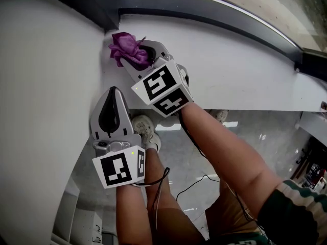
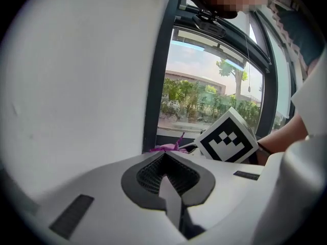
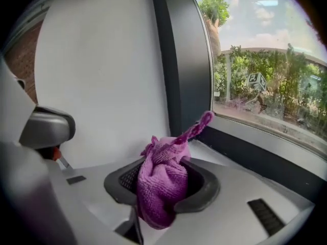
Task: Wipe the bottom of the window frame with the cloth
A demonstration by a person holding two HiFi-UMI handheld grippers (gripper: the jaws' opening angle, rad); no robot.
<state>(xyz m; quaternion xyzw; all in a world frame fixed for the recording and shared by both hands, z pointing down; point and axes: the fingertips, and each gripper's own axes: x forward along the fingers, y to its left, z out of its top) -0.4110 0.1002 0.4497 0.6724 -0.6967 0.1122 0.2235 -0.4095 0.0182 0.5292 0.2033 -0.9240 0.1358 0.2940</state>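
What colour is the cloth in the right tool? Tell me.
The cloth is purple; right gripper view shows it best.

White wall [image 1: 46, 86] meets dark window frame [image 1: 204, 11]; glossy grey floor [image 1: 255, 129] below.

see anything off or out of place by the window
Nothing spilled or damaged. The only oddity: the purple cloth is wadded into a ball in the right gripper, a corner sticking up, rather than spread flat. The left gripper is shut and empty.

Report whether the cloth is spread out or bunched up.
Bunched up. The purple cloth is wadded into a lump clamped in the right gripper, with one twisted corner poking upward and none of it spread flat.
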